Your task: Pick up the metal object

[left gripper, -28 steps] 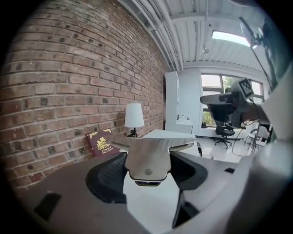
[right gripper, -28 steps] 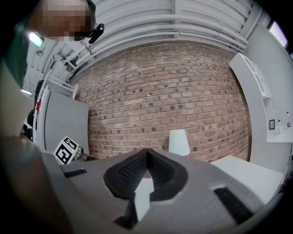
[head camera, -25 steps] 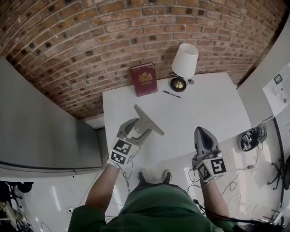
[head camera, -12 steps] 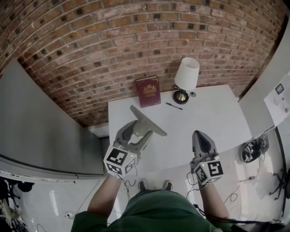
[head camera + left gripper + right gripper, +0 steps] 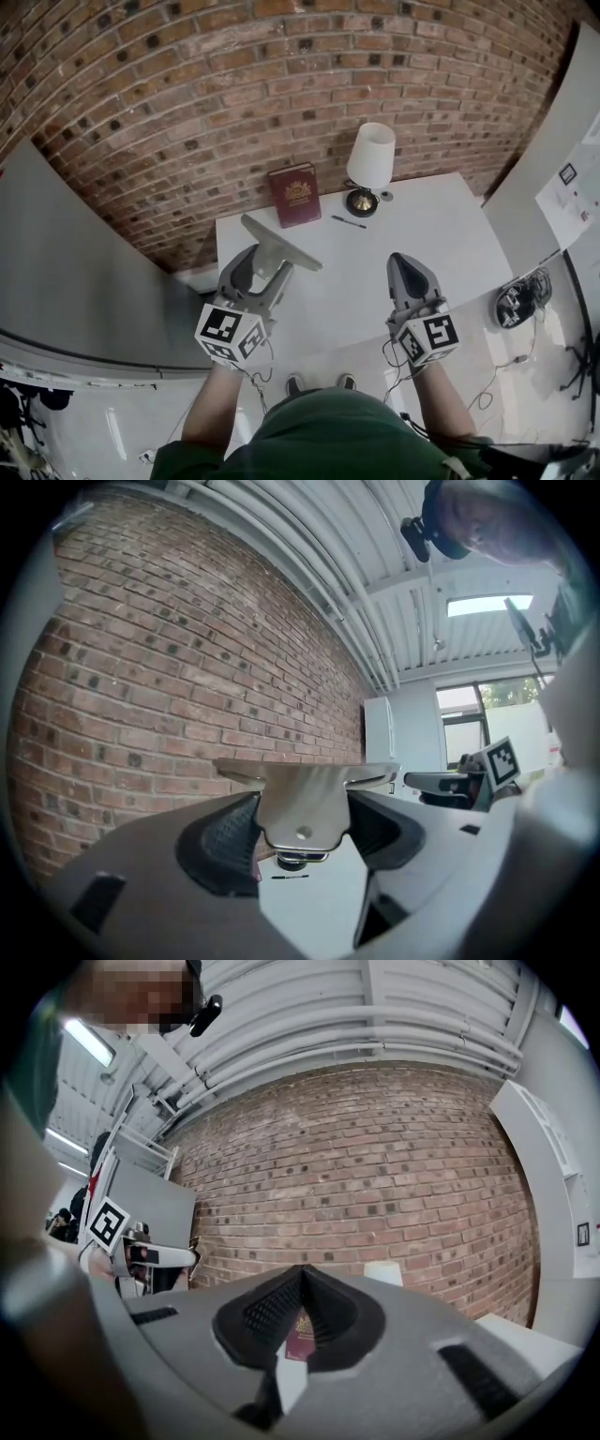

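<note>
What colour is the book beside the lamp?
The hardcover book is dark red with a gold crest; head view shows it best.

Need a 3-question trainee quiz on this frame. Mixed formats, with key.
1. True or false: the metal object lies flat on the table.
2. Which thin thing lies on the table by the base of the lamp? A: spoon. B: pen. C: key.
3. Fill in: the jaws of the right gripper are ____ (open or shut).

Key
1. False: the left gripper holds it in its jaws.
2. B, the pen.
3. Shut, with nothing between them.
</note>
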`<control>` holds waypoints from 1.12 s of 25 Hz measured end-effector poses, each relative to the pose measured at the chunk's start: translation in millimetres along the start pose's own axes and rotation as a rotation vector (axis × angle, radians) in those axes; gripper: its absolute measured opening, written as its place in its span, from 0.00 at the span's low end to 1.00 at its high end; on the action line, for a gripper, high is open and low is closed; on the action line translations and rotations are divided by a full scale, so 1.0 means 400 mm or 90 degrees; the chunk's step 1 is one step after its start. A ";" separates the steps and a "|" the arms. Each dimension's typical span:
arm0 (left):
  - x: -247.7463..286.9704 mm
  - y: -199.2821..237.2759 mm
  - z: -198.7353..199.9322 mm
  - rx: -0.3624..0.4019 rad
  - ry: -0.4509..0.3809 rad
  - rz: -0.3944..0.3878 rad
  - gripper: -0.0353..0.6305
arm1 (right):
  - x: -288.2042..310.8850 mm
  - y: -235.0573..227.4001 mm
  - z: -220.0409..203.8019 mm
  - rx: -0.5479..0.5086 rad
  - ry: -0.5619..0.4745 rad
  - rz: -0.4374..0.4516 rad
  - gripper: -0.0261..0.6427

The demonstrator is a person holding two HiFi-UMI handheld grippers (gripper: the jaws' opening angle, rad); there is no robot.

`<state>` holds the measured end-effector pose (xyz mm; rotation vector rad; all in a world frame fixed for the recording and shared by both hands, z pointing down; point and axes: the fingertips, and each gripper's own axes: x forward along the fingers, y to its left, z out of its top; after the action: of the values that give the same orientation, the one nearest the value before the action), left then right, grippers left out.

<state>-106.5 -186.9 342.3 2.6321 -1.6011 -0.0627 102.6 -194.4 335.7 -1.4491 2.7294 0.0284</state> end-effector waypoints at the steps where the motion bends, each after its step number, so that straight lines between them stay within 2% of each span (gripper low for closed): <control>1: -0.004 0.007 0.005 -0.002 -0.004 0.006 0.47 | 0.005 0.000 0.016 -0.003 -0.006 0.001 0.04; 6: -0.016 0.026 0.025 -0.004 -0.021 0.021 0.47 | 0.021 0.007 0.029 -0.010 -0.005 0.020 0.03; 16: -0.031 0.018 0.078 -0.009 -0.067 0.013 0.47 | 0.029 0.057 0.028 -0.005 -0.003 0.047 0.03; 28: -0.052 0.022 0.071 -0.008 -0.061 0.008 0.47 | 0.021 0.057 0.035 -0.005 -0.013 0.032 0.03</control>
<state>-125.6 -173.4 314.6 2.6471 -1.6407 -0.1994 79.4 -187.9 321.0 -1.3730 2.7523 0.0565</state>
